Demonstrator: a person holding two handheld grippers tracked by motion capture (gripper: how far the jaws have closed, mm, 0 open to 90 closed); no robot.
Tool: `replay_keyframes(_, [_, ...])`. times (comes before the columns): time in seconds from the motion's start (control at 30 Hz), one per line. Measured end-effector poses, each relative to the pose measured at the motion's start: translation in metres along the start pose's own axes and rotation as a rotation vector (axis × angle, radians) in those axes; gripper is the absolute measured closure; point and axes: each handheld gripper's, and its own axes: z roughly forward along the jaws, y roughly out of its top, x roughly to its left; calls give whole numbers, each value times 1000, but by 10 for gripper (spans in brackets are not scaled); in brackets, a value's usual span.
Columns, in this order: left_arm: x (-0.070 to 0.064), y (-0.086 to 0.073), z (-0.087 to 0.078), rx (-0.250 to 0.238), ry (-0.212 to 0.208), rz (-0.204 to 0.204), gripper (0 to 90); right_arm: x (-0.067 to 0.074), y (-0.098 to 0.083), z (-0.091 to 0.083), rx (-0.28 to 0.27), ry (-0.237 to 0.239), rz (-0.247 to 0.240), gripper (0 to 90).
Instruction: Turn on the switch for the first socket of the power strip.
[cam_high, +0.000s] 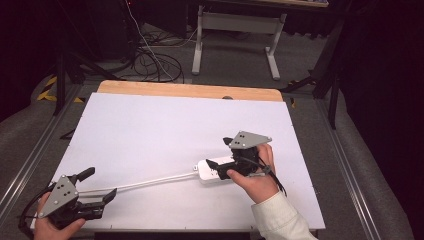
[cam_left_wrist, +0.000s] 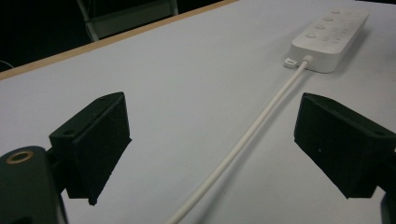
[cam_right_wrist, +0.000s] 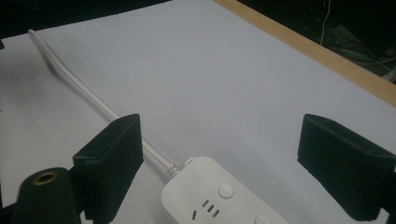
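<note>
Power strip (cam_high: 216, 169), right of centre on the white table (cam_high: 150, 130): rigid, light, smooth; its cord (cam_high: 150, 181) limp. My right gripper (cam_high: 227, 167) straddles it wide; my left gripper (cam_high: 100, 185), wide, straddles the cord. I'd grip its sides.

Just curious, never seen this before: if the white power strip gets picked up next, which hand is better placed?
Probably the right hand-held gripper: its open jaws sit right over the power strip, while the left hand-held gripper is far down the cord.
</note>
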Motion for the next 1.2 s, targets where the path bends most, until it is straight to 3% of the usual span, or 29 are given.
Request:
replay_keyframes(0.57, [0,0,-1,-5,-1,-4,112,-12,-32,-43,-104,-28,46,124])
replay_keyframes(1.03, [-1,0,-1,-5,-6,-8,112,-19,-78,-60,-115,-52,111,108])
replay_keyframes(1.2, [-1,0,-1,-5,-3,-4,112,-21,-94,-60,-94,-56,127,103])
